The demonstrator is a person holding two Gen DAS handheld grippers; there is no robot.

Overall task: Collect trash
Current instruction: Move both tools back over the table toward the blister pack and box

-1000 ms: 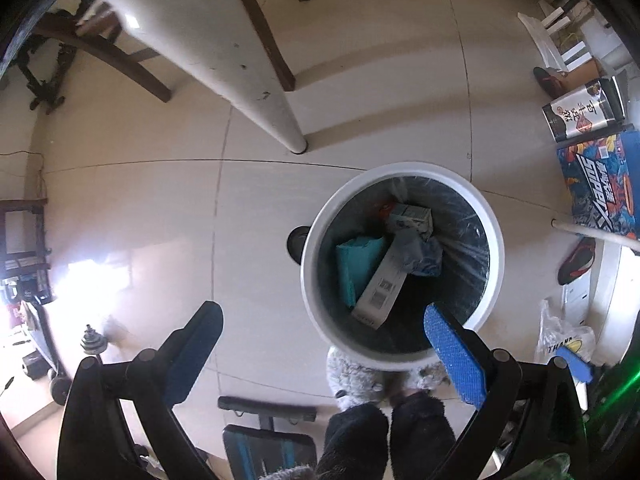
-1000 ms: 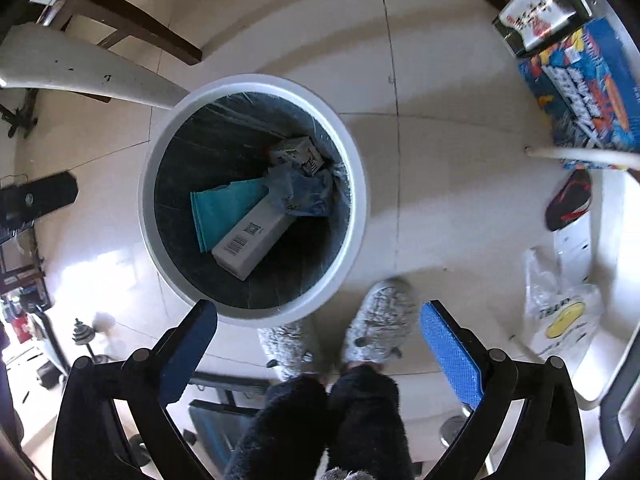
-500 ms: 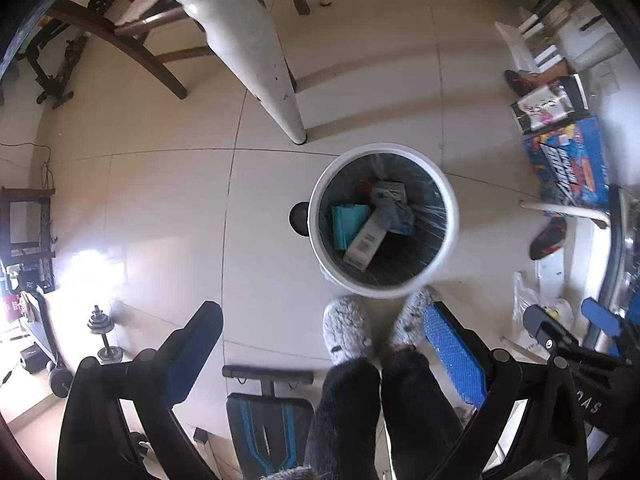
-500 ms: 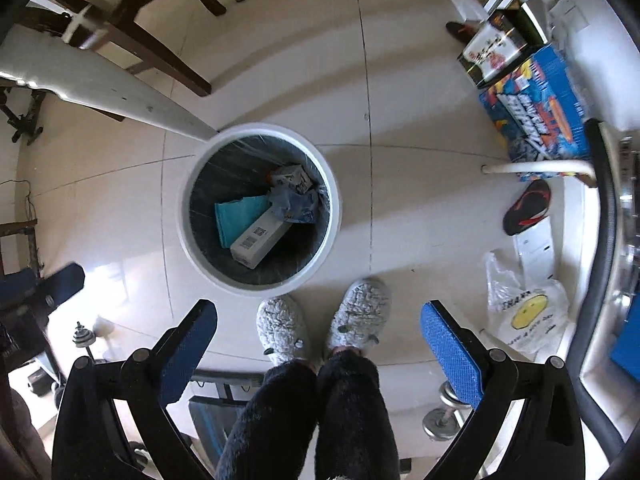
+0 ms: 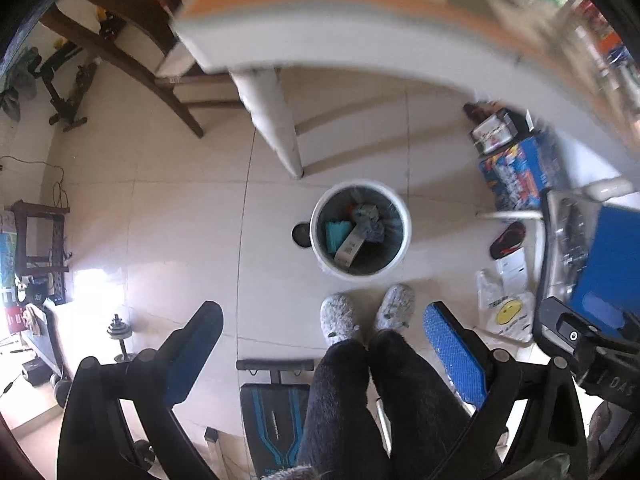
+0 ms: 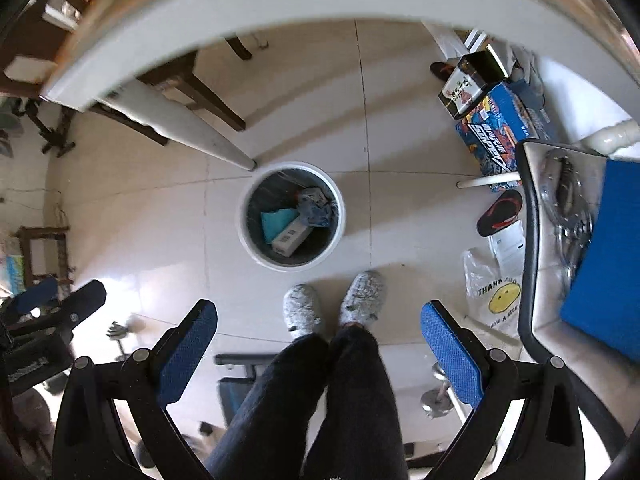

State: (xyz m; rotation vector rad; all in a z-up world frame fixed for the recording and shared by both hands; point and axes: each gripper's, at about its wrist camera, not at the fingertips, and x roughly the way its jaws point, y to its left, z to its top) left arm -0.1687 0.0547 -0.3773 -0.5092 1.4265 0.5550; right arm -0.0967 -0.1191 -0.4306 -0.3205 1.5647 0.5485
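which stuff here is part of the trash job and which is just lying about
Job: round white trash bin; teal packet, pale barcode carton inside it; open left claw, open right claw.
Lying about: smiley plastic bag, blue printed box, black-red sandal.

Dark fuzzy trousers (image 5: 352, 408), grey fluffy slippers (image 5: 338, 316); black jaws, seemingly textured blue pads (image 6: 450, 354).
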